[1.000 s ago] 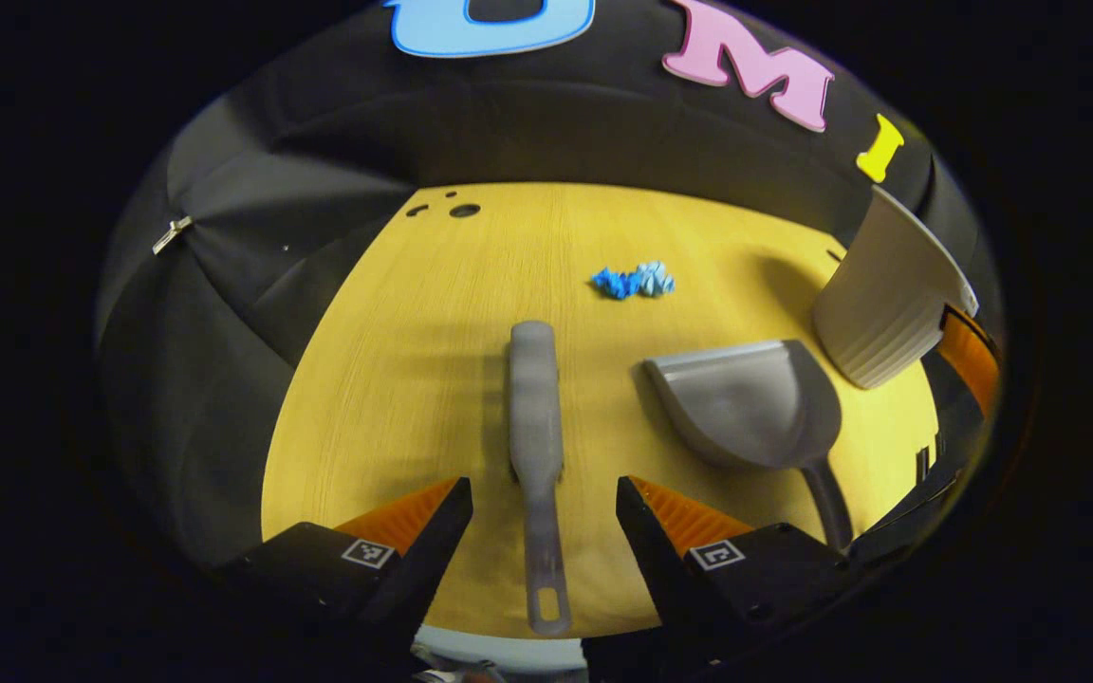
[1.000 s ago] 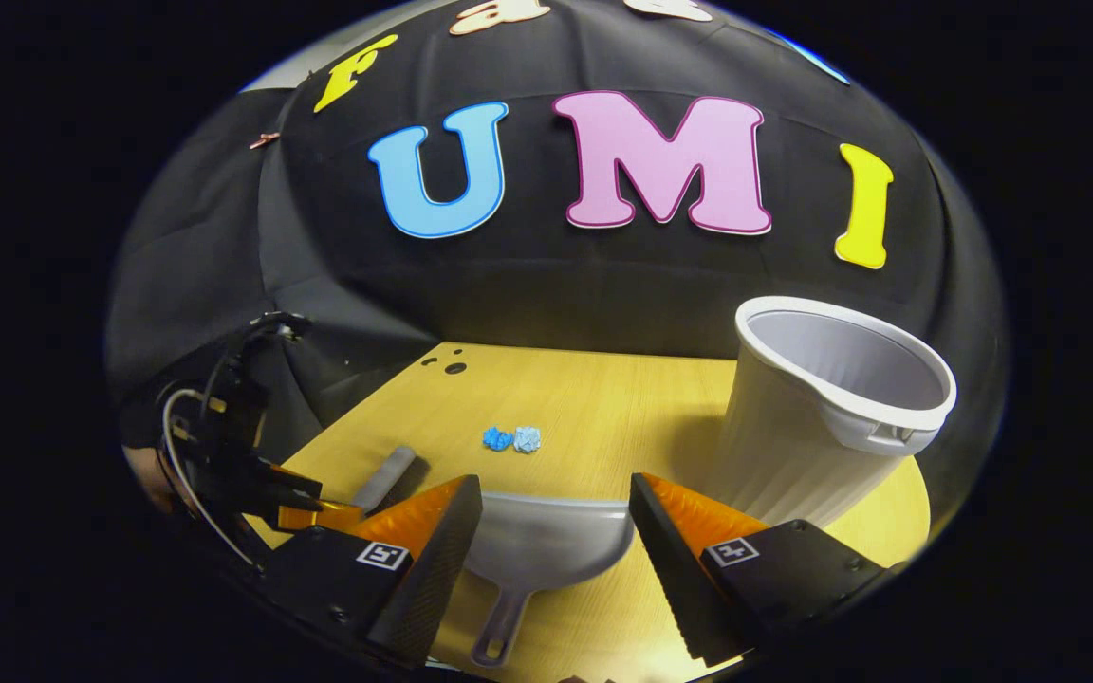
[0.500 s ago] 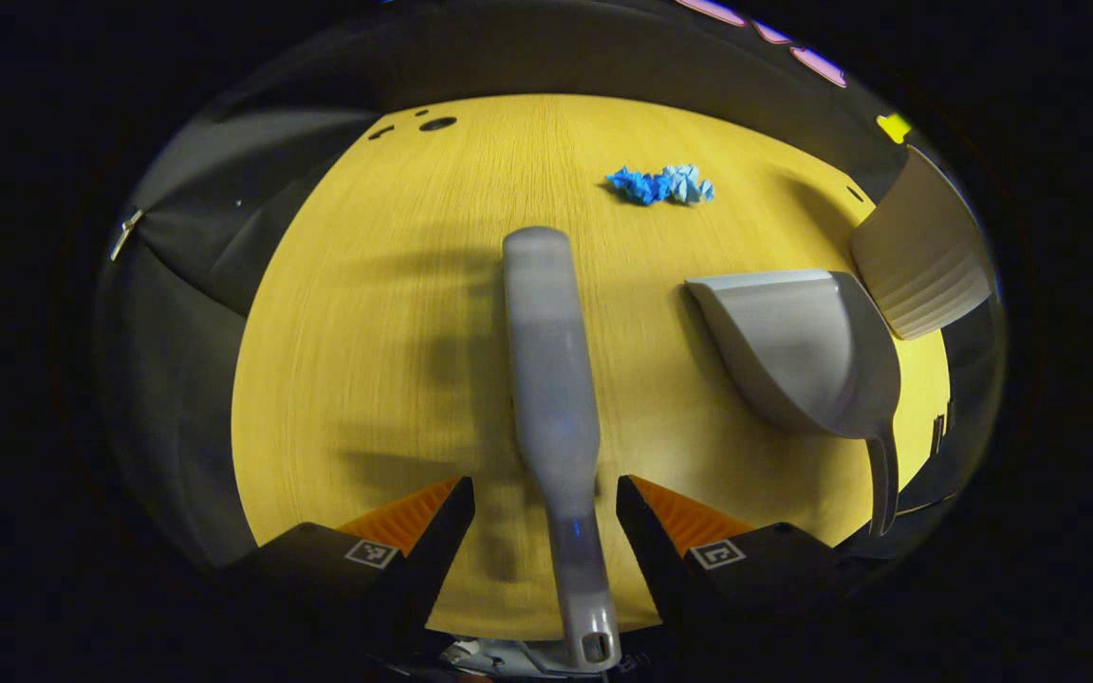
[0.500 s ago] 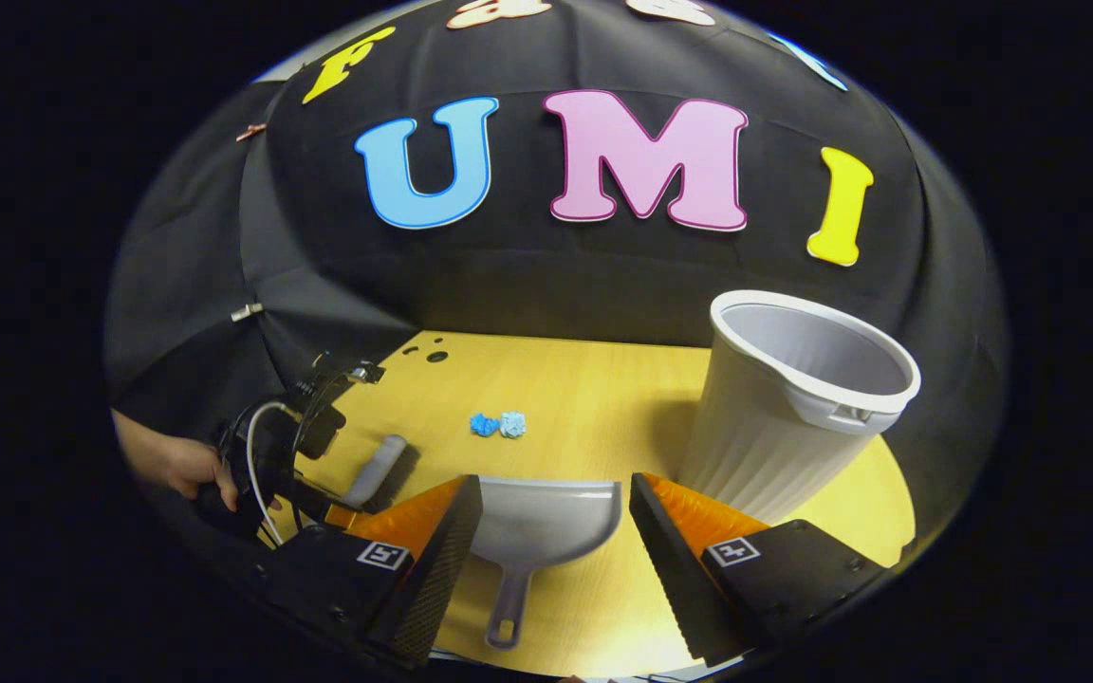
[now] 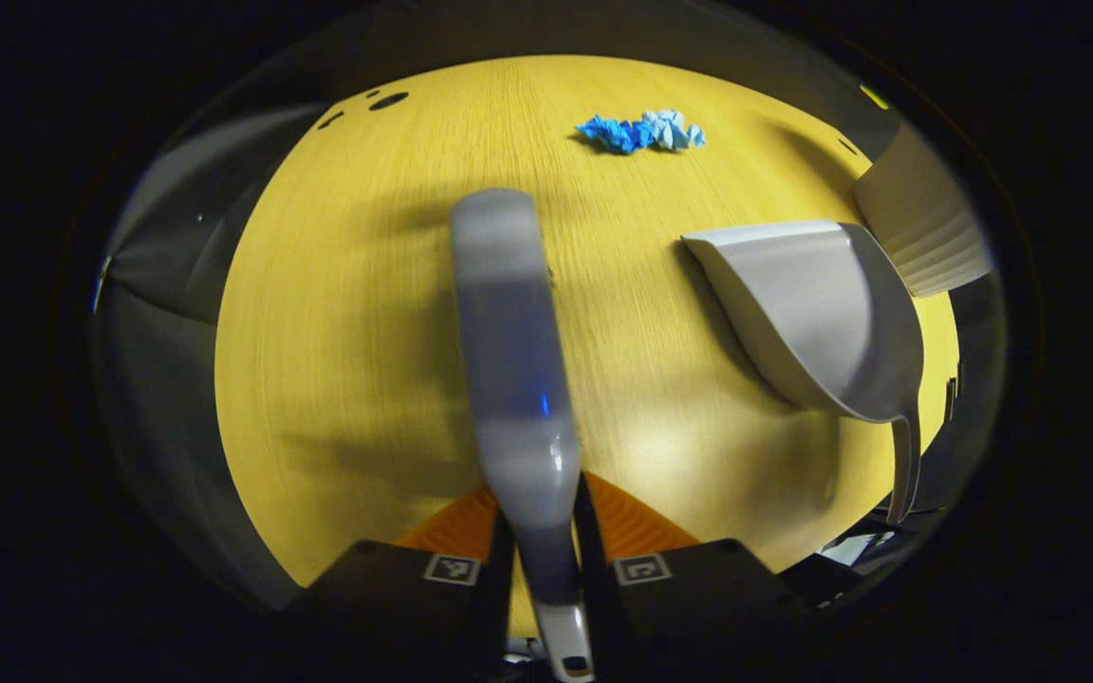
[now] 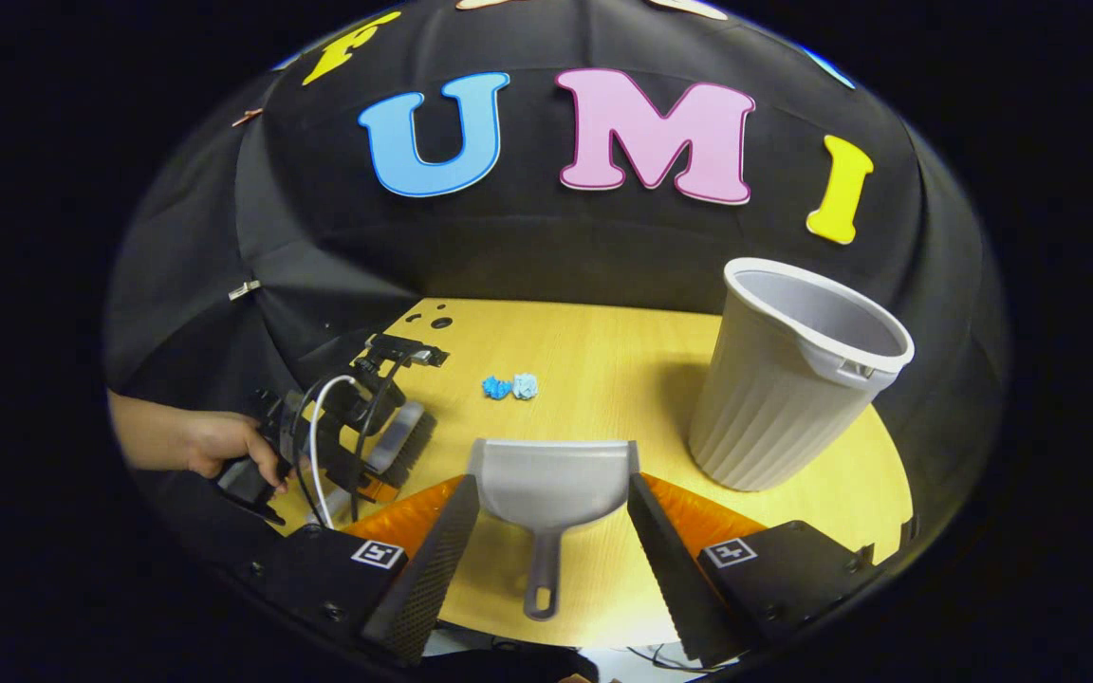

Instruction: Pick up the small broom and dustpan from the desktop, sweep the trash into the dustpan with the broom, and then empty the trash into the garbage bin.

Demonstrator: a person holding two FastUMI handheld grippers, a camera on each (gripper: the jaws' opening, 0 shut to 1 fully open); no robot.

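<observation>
In the left gripper view my left gripper (image 5: 539, 531) is shut on the neck of the grey small broom (image 5: 509, 351), which points away across the yellow desktop (image 5: 338, 313). The grey dustpan (image 5: 812, 313) lies to its right. Blue crumpled trash (image 5: 641, 133) sits farther off. In the right gripper view my right gripper (image 6: 551, 531) stands open above the dustpan (image 6: 551, 479), its handle between the fingers and apart from them. The trash (image 6: 510, 386) lies beyond the pan. At the left, a hand (image 6: 214, 446) holds the left gripper (image 6: 347, 427) over the broom's bristles (image 6: 406, 438).
A white ribbed garbage bin (image 6: 798, 370) stands upright at the right of the desktop (image 6: 603, 370), close to the dustpan; its side (image 5: 921, 228) shows at the right edge of the left gripper view. Small holes (image 5: 385, 100) mark the far left corner.
My left gripper came down and closed on the broom's neck. My right gripper moved forward and lower, so the dustpan's handle now lies between its open fingers.
</observation>
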